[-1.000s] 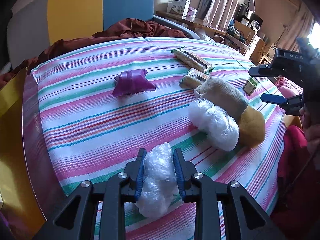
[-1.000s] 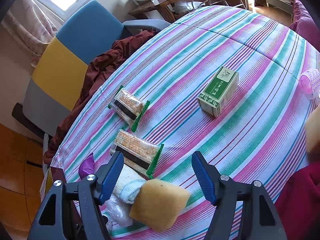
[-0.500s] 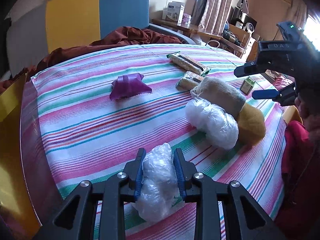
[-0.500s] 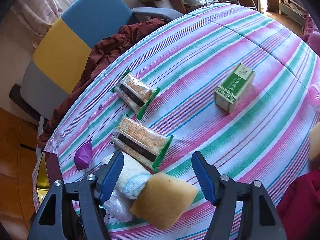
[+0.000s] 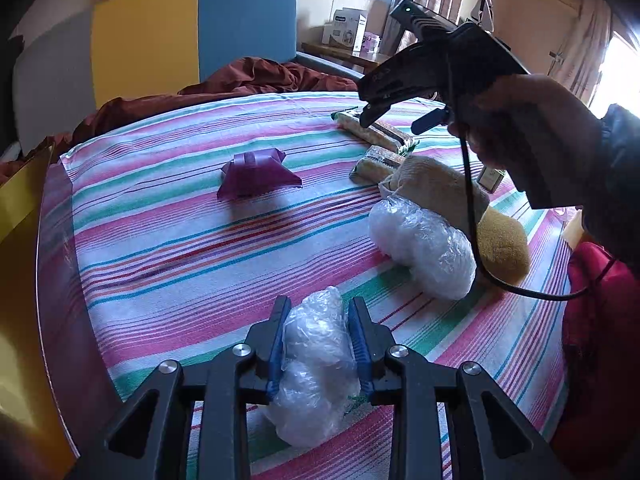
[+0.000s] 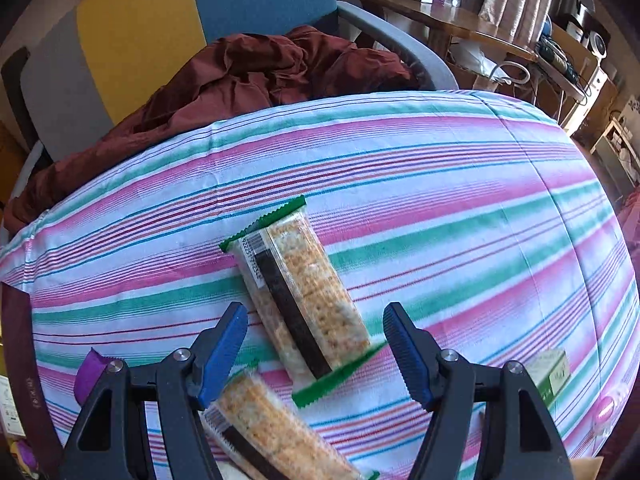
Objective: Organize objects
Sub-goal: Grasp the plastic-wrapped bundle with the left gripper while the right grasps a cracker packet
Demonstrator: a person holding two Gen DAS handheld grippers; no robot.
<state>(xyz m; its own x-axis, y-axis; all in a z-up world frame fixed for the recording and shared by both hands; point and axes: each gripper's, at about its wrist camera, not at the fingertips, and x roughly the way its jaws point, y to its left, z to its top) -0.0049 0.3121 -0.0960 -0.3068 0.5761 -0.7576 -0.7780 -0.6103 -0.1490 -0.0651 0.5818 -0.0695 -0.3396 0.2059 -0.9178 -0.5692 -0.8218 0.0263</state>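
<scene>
My left gripper (image 5: 317,344) is shut on a clear plastic bundle (image 5: 314,364) just above the striped tablecloth (image 5: 180,248). A second plastic bundle (image 5: 420,244) lies to the right, beside a beige sock (image 5: 436,188) and a yellow sponge (image 5: 502,246). My right gripper (image 6: 316,354) is open, held above a cracker pack (image 6: 300,292) that lies between its fingers. A second cracker pack (image 6: 268,428) lies under its left finger. In the left wrist view the right gripper (image 5: 404,118) hovers over the cracker packs (image 5: 378,160).
A purple pouch (image 5: 256,174) lies mid-table. A green box (image 6: 552,372) and a pink object (image 6: 604,408) sit at the right. A chair (image 6: 180,28) with a dark red cloth (image 6: 240,76) stands behind the table. A gold surface (image 5: 20,260) borders the left edge.
My right gripper has swung left and forward over the far cracker pack, still open. My left gripper has stayed shut on the plastic bundle, nearly still.
</scene>
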